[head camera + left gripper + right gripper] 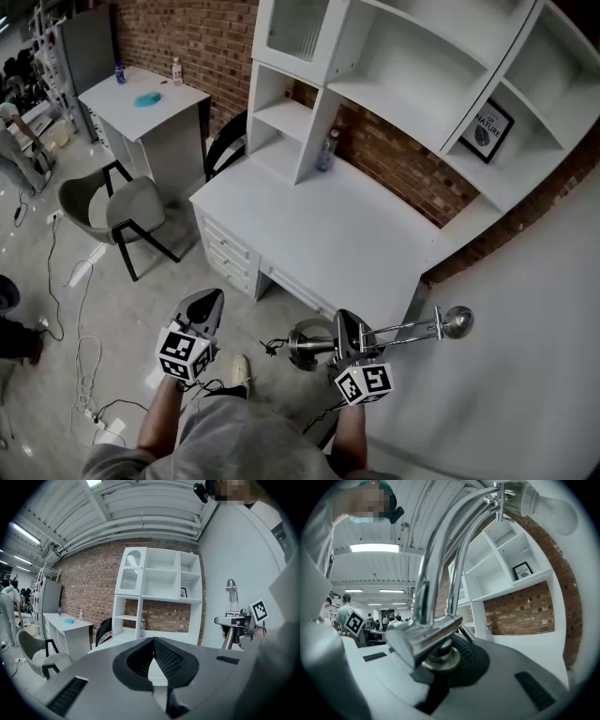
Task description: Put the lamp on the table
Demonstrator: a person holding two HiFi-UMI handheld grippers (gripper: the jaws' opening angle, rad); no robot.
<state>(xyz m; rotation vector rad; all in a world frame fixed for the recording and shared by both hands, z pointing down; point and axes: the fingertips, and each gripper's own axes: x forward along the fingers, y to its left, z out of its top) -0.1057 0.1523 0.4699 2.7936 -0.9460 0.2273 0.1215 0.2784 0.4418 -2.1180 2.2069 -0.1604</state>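
The right gripper (349, 330) had its fingers clamped on the stem of the chrome metal desk lamp (403, 330). The lamp hung off the grey floor (56, 356), its round base toward the left gripper (207, 303) and its bulb end toward the white wall (525, 356), short of the white wooden desk (319, 234). The left gripper hovered near it, fingertips pinched together on nothing. Loose cables (87, 349) trailed below. At the desk's back a clear plastic bottle (326, 150) stood against the white shelf unit (412, 75), which held a black-framed picture (486, 128). Farther left stood a grey padded chair (122, 208) and a second white table (159, 108).
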